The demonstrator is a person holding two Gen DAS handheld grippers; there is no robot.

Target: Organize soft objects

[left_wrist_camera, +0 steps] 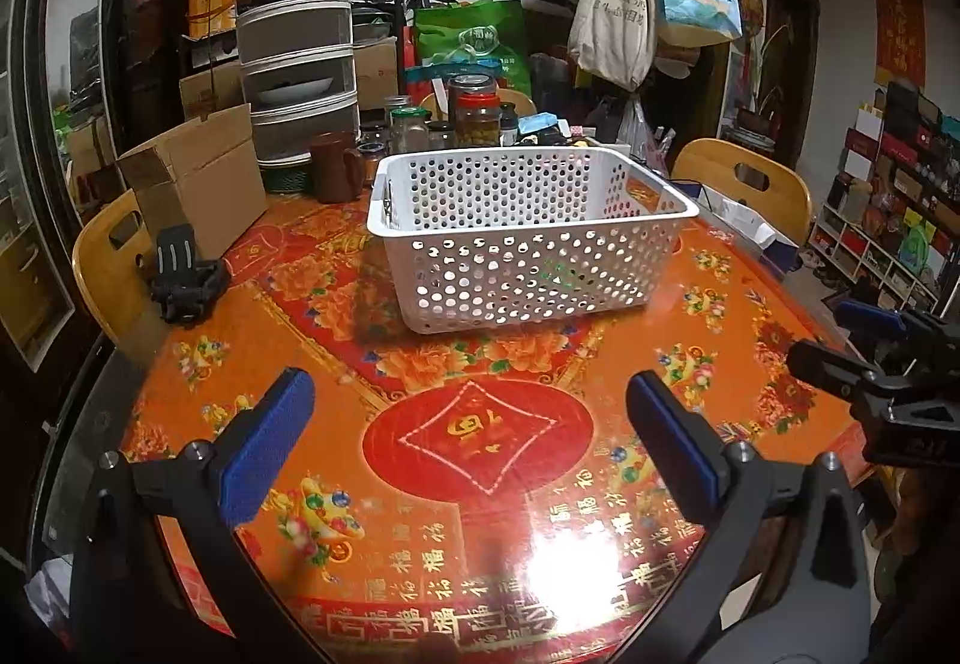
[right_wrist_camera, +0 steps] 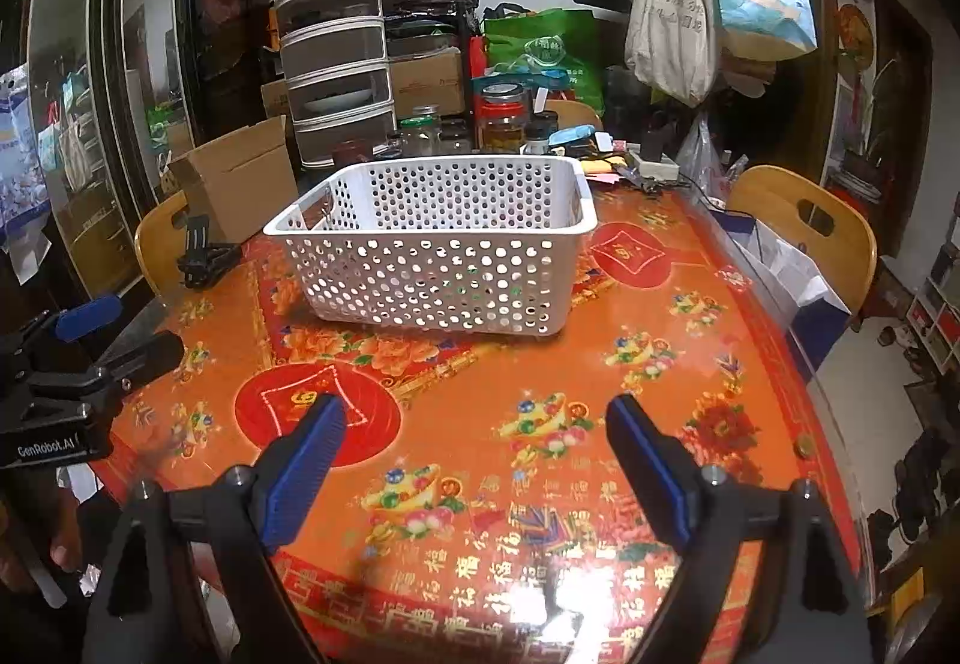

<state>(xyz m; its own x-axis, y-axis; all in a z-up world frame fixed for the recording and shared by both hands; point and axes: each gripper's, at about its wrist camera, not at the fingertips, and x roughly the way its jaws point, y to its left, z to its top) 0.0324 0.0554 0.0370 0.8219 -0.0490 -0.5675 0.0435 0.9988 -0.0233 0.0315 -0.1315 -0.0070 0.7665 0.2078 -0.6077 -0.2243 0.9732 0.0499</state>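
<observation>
White perforated basket (left_wrist_camera: pixel 528 238) sits upright on the orange-and-red patterned bench (left_wrist_camera: pixel 480 460), and through its holes nothing soft can be made out inside. No soft objects show anywhere around the basket. On the near side of the basket, the left gripper (left_wrist_camera: pixel 474 445) hovers over the bench, jaws released and wide, nothing between the blue pads. The right gripper (right_wrist_camera: pixel 477 463) hangs beside it, also short of the basket, jaws spread and bare. Left of the basket lies a black clamp (left_wrist_camera: pixel 183 274), beside a cardboard box (left_wrist_camera: pixel 198 184). Jars (left_wrist_camera: pixel 477 114) crowd behind the basket.
</observation>
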